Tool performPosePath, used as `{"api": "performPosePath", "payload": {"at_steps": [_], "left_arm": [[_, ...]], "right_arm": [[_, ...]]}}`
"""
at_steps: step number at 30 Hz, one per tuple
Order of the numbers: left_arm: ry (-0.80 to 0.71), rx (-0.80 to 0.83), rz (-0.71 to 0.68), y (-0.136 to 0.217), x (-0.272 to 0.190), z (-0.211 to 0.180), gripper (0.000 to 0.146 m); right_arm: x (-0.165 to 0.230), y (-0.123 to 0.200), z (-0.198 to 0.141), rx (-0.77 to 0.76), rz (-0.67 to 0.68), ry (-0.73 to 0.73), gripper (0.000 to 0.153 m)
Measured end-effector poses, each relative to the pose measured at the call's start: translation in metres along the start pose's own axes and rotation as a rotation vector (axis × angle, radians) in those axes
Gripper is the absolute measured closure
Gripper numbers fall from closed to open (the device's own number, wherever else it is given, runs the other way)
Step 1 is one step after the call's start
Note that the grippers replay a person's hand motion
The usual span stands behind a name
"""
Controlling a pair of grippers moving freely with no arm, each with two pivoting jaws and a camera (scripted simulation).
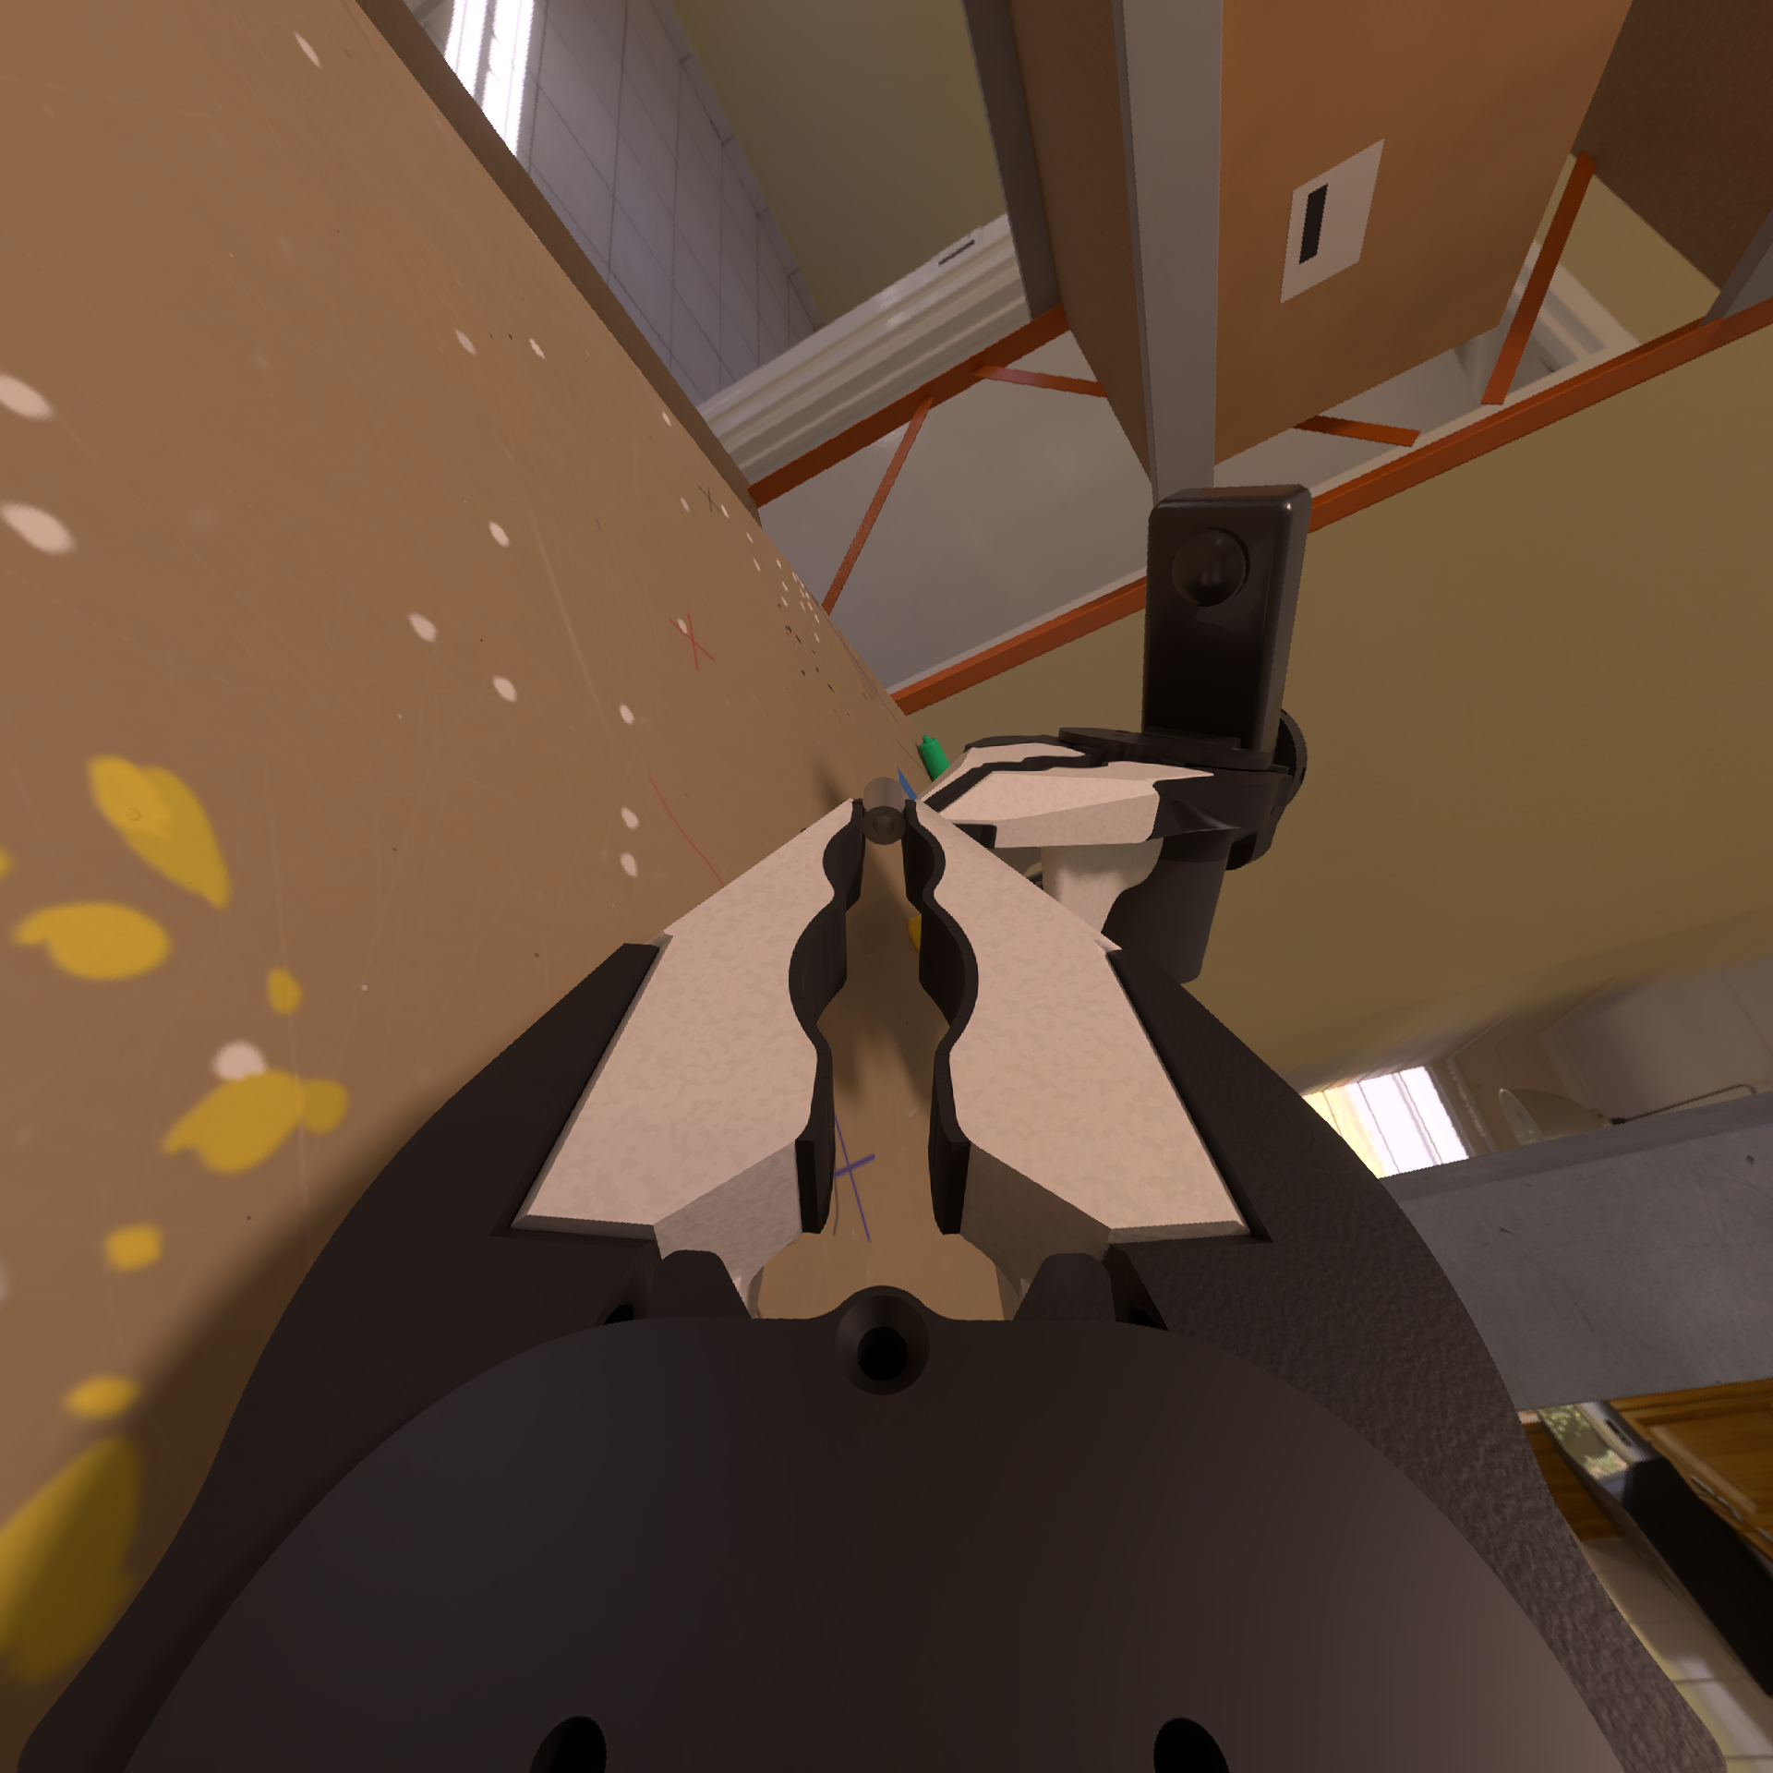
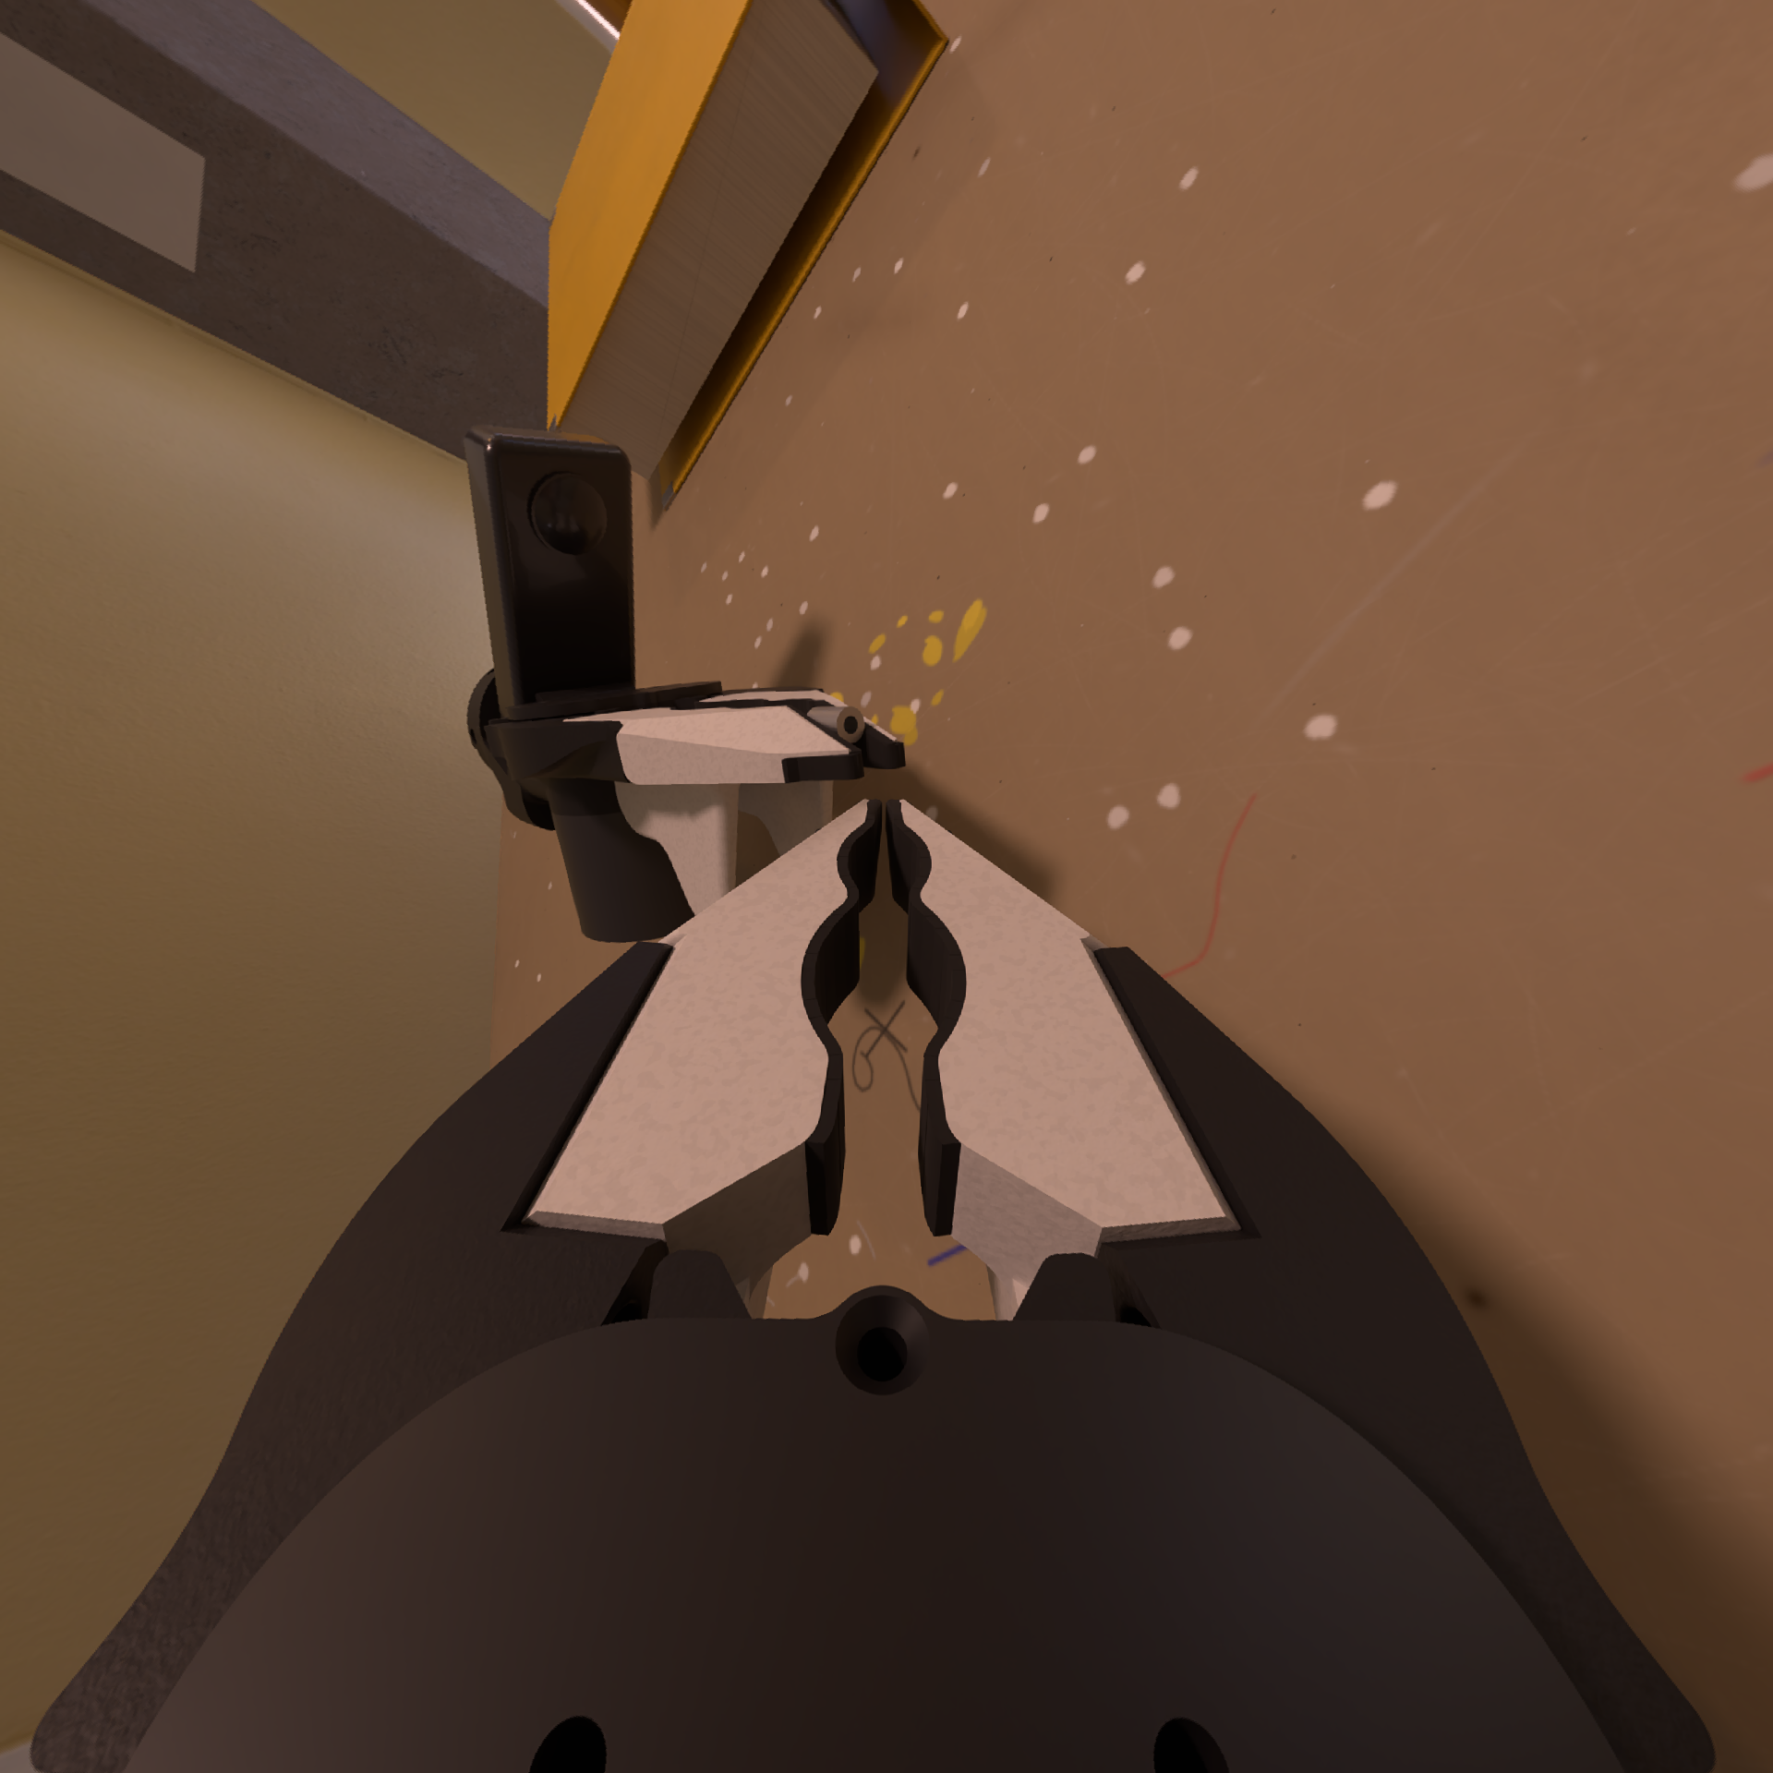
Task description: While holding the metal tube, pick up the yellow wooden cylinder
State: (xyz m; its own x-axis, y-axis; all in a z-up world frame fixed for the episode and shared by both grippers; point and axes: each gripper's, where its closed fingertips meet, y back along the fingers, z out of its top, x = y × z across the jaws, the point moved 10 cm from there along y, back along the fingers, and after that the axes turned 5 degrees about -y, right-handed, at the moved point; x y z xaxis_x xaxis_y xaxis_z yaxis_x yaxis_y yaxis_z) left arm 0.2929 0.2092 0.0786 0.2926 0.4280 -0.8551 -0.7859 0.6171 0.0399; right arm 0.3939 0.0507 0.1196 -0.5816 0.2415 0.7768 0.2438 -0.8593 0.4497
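At frame centre my left gripper clamps the metal tube; my right gripper is pinched closed, apparently empty, so the yellow cylinder remains ungrasped.

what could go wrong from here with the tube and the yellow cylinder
1. The left gripper pinches the metal tube only at its fingertips, so a jolt could drop it.
2. The right gripper looks nearly shut, with only a yellow sliver behind its fingers; it may have missed the cylinder.
3. The grippers sit close and could collide.
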Motion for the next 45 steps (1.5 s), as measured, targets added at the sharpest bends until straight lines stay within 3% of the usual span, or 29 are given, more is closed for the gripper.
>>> {"api": "performPosePath", "payload": {"at_steps": [11, 19, 26, 35, 45], "left_arm": [[0.020, 0.028, 0.009, -0.003, 0.002, 0.000, 0.139], [0.035, 0.037, 0.020, -0.003, 0.003, 0.000, 0.139], [0.061, 0.040, -0.010, -0.003, 0.004, 0.001, 0.139], [0.037, 0.042, 0.020, -0.003, 0.003, 0.000, 0.139], [0.058, 0.046, 0.015, -0.004, 0.004, 0.000, 0.139]], "right_arm": [[0.000, -0.001, 0.001, 0.012, -0.048, 0.009, 0.152], [0.008, -0.004, 0.000, 0.024, -0.151, 0.097, 0.152], [0.007, -0.002, 0.001, 0.023, -0.123, 0.083, 0.152], [0.015, -0.003, 0.001, 0.025, -0.251, 0.217, 0.151], [0.020, -0.005, 0.000, 0.019, -0.303, 0.283, 0.151]]}}
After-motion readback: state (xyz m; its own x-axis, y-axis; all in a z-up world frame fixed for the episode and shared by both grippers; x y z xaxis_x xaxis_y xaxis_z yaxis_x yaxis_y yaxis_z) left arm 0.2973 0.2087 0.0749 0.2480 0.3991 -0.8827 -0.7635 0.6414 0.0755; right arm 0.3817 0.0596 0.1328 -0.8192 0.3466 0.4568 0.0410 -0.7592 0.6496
